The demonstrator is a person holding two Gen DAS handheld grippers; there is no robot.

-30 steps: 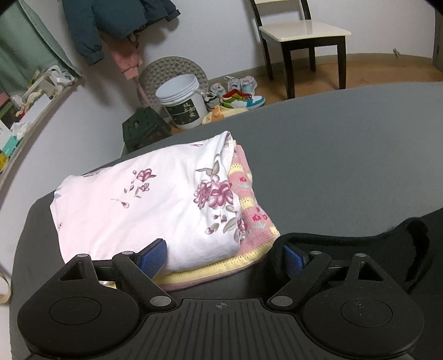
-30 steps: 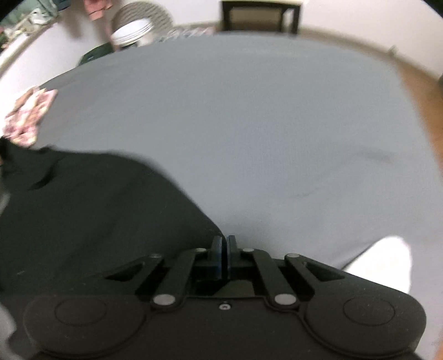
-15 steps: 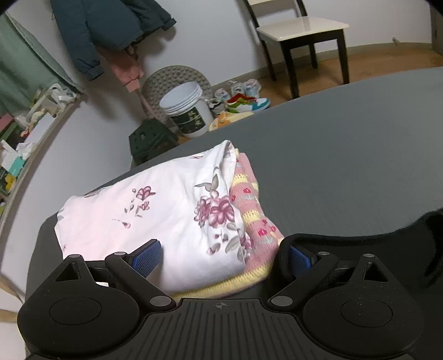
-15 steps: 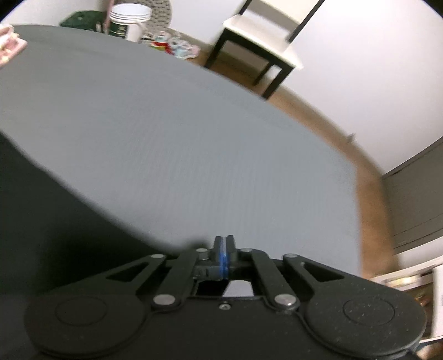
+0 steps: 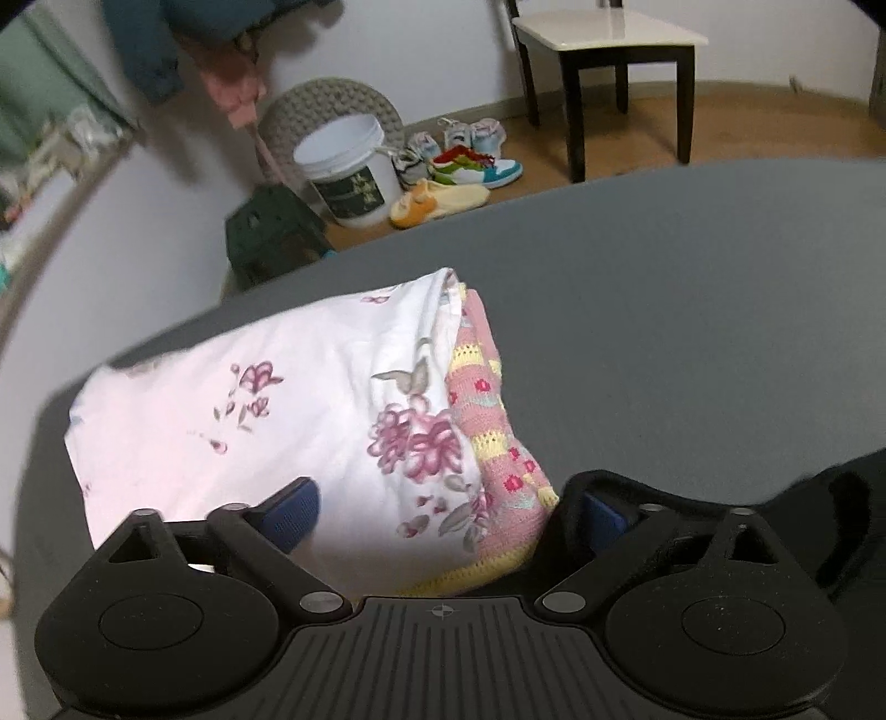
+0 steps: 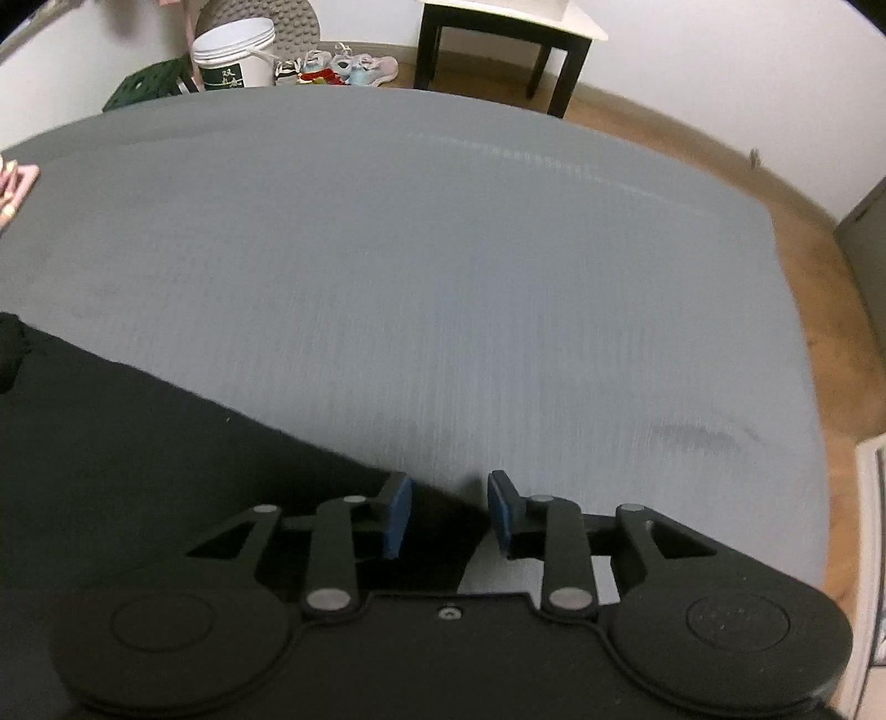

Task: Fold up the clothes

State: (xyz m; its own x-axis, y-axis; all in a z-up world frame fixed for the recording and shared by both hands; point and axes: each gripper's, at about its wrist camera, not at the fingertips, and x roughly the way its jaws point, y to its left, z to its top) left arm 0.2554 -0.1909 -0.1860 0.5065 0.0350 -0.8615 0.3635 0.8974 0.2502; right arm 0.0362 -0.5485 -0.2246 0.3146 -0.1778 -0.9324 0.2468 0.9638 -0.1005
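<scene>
Table (image 6: 443,266) covered in grey matt cloth, fine ribbed weave. Black garment (image 6: 138,471) at the table's near left corner: matt, soft cloth, thick rolled hem (image 5: 664,487). White floral garment (image 5: 249,421) near the far left edge: smooth thin cotton-like cloth, printed. Under it a pink-and-yellow knit (image 5: 493,443), open crochet texture, rough. Left tool (image 5: 443,520) and right tool (image 6: 448,515): matt black plastic, ribbed grip, small metal pivot pins, blue rubbery pads (image 6: 400,515). White bucket (image 5: 349,166) smooth plastic. Chair (image 5: 603,39): glossy pale seat, dark wood legs. Floor (image 5: 720,122) wood-look.
</scene>
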